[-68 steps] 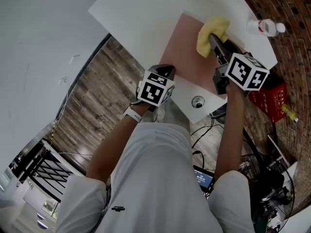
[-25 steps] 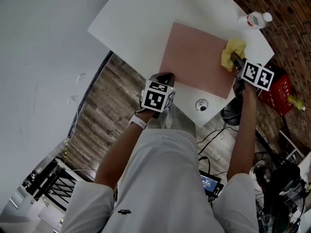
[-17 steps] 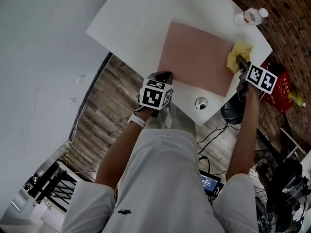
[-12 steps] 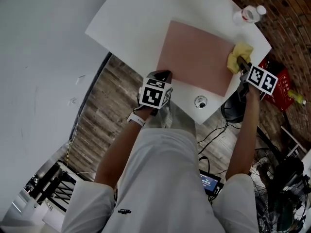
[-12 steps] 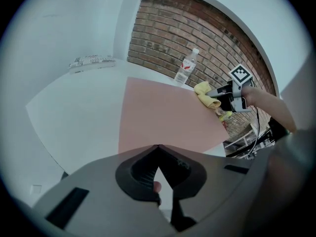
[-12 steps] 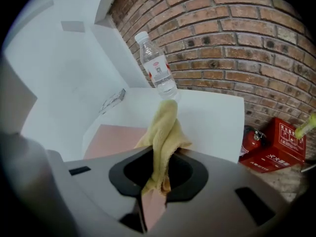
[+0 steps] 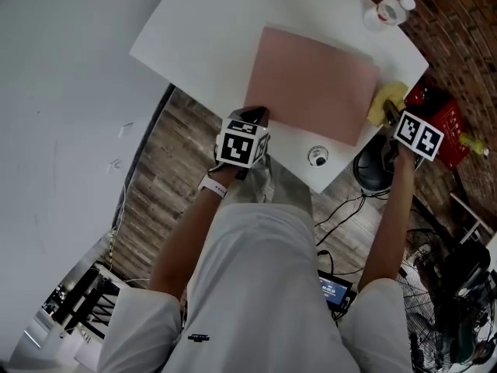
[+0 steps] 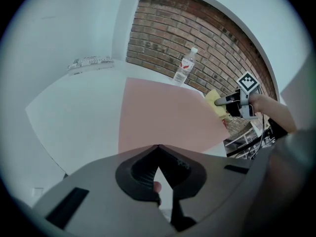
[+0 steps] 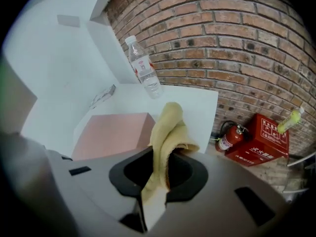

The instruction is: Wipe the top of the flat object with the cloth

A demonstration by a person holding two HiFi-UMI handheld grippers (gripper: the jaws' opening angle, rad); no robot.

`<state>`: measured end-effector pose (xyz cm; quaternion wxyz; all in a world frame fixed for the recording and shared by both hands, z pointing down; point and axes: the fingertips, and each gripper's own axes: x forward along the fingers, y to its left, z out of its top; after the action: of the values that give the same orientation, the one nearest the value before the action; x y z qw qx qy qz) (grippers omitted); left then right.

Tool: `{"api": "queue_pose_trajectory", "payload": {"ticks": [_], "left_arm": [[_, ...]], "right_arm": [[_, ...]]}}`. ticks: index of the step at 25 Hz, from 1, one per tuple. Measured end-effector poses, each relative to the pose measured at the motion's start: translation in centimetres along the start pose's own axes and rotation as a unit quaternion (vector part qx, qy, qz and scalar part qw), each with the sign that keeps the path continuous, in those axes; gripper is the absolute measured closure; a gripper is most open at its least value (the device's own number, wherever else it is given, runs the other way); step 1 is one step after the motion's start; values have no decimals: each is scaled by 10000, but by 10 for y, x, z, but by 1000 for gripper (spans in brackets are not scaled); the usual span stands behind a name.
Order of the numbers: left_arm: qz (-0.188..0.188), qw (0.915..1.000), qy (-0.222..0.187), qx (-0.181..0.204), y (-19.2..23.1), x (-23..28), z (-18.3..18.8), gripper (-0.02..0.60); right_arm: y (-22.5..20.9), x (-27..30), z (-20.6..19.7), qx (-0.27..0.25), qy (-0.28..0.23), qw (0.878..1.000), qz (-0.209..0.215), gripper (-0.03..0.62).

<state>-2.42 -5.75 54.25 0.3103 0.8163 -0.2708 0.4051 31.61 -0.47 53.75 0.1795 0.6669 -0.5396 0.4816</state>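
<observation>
right gripper clamped on yellow cloth, just off pink board | left gripper closed, empty | I'd lay cloth flat, overlap strokes

A yellow cloth is clamped between the jaws of the right tool. A pink sheet is laid on the white worktop, and a bottle is stood beyond it.
</observation>
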Motion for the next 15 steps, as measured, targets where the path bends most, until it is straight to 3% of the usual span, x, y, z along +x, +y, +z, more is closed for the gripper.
{"api": "queue_pose_trajectory", "payload": {"ticks": [4, 10, 15], "left_arm": [[8, 10000, -1, 41, 0, 0, -1, 568], [16, 9999, 40, 118, -1, 0, -1, 568], [14, 9987, 156, 488, -4, 1, -1, 568]], "right_arm": [[3, -10, -26, 125, 54, 9999, 27, 528], [36, -11, -78, 926, 249, 9928, 715, 531], [38, -6, -79, 1394, 211, 9852, 978, 531]]}}
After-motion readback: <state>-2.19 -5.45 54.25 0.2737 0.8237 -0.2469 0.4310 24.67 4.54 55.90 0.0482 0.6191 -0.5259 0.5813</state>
